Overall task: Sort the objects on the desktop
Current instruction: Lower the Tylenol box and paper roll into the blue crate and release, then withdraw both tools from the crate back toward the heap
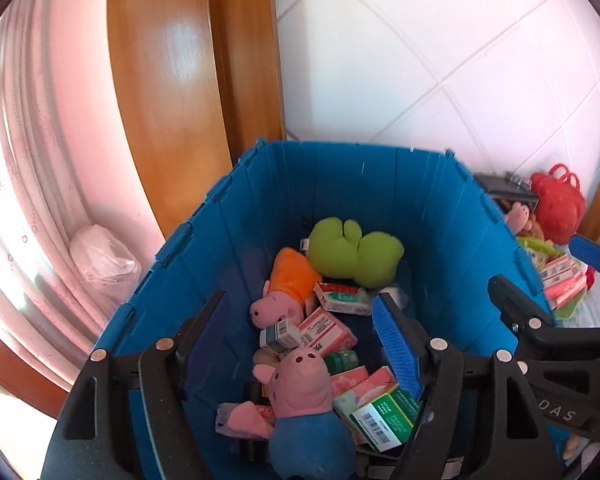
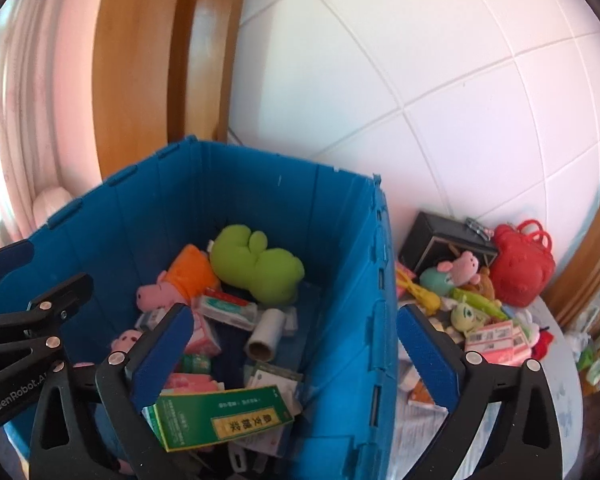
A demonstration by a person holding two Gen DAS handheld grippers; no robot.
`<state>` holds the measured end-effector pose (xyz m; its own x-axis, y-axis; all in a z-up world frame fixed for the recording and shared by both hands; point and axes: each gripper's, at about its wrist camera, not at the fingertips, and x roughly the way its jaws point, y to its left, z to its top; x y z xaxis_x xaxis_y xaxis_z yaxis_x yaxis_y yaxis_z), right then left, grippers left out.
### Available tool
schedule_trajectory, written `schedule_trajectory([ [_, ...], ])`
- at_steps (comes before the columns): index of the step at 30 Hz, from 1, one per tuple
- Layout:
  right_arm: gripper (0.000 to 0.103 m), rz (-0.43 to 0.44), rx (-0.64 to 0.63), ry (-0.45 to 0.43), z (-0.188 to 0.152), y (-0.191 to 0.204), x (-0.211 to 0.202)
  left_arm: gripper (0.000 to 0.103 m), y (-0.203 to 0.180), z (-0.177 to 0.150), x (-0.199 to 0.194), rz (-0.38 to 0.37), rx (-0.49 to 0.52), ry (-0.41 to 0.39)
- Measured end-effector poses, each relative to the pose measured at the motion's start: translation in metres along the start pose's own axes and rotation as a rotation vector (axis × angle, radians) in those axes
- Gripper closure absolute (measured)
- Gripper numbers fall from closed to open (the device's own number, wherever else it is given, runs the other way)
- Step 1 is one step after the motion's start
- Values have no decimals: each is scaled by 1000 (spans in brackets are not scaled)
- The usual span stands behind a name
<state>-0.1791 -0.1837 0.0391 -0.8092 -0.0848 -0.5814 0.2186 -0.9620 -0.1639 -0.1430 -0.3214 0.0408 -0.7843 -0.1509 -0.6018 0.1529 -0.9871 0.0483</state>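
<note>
**Both tongs empty over the blue bin, more to sort at the right**

My right tongs (image 2: 296, 354) stand wide with nothing between the blue pads; they straddle the right wall of the blue bin (image 2: 340, 264), one pad inside and one outside. My left tongs (image 1: 296, 344) are also spread fairly wide and hold nothing, hanging over the bin's lower middle in the left wrist view.

Inside the bin lie a green plush (image 2: 256, 264) at the centre, a pig in an orange dress (image 2: 180, 276) to its left, a cardboard roll (image 2: 262, 338) below them, and a long green box (image 2: 220, 418) at the bottom of the right wrist frame. In the left view a pig in blue (image 1: 300, 396) sits lowest, among pink cartons (image 1: 326, 330).

The unsorted heap is at the right of the right wrist view, outside the bin: a red bag (image 2: 524, 268), a black box (image 2: 440, 240), a small pig toy (image 2: 460, 266), a yellow-green doll (image 2: 466, 316) and flat pink boxes (image 2: 496, 340).

I judge the plush toys light and soft; they will squash, so I would pinch across the body or head. The cartons look light but thin-walled and smooth; I would take them across the narrow sides, gently. The red bag looks like hard plastic, best taken by its handle.
</note>
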Motion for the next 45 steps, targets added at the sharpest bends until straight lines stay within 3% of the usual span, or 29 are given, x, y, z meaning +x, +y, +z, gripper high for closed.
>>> schedule_trajectory([
  [11, 0, -16, 49, -188, -31, -39, -76, 26, -15, -31, -78, -51, -77, -251],
  [15, 0, -55, 128, -228, -56, -85, -97, 19, -43, -40, -107, -112, -76, -351],
  [17, 0, -88, 170, -229, -67, -113, -101, 15, -68, -42, -118, -102, -62, -396],
  [21, 0, -143, 256, -214, -95, -179, -101, 14, -120, -46, -131, -126, -39, -437],
  [26, 0, -165, 312, -154, -134, -261, -82, 13, -205, -53, -119, -202, -10, -403],
  [30, 0, -147, 311, -65, -163, -327, -53, 13, -280, -63, -81, -224, 11, -299],
  [32, 0, -128, 311, -28, -179, -360, -36, 13, -312, -71, -55, -198, 15, -236],
  [39, 0, -92, 341, 125, -224, -420, 25, 13, -361, -109, 26, -154, 14, 1],
  [45, 0, -28, 374, 253, -250, -425, 81, 13, -370, -138, 94, -97, 45, 136],
])
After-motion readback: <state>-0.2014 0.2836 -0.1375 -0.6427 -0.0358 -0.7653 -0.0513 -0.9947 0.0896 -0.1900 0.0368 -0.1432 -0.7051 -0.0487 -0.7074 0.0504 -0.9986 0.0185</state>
